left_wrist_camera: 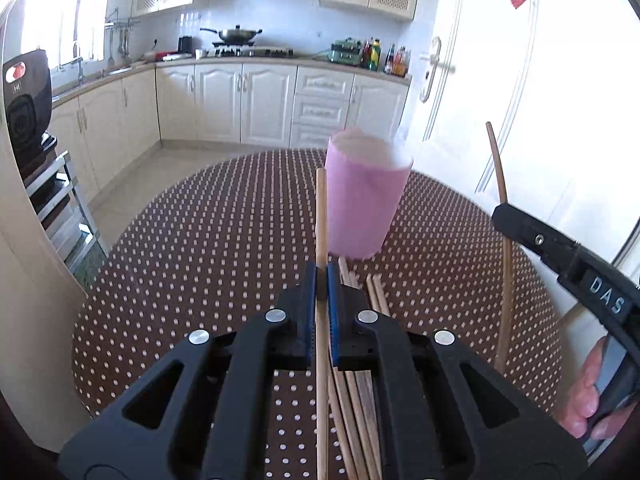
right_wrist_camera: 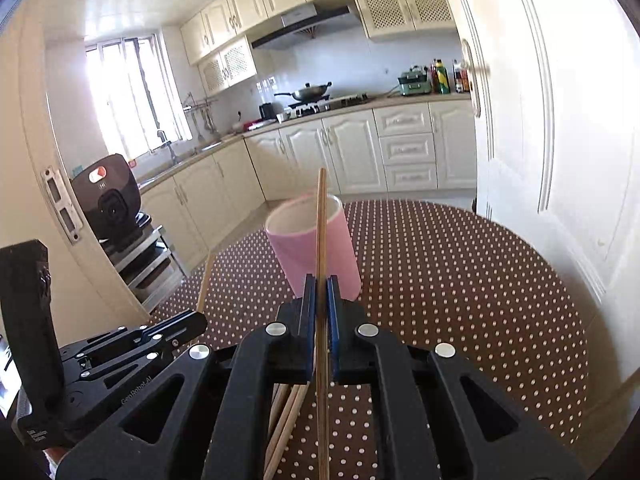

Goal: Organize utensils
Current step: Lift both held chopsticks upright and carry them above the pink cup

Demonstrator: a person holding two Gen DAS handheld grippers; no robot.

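A home kitchen is showing here, with cream cupboards (left_wrist_camera: 224, 100) running along the far wall, a wok (left_wrist_camera: 234, 34) sitting on the stove, and sauce bottles (left_wrist_camera: 386, 58) standing far right.

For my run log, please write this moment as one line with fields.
left claw: shut on chopstick | right claw: shut on darker chopstick | pink cup: upright on table, nothing visibly inside | loose chopsticks: on table

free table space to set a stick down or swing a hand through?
Bare tablecloth right of the pink cup, out to the door, and left of the cup toward the table's kitchen-side edge. Crowded: near edge below both tools, where loose chopsticks lie, and the cup itself.
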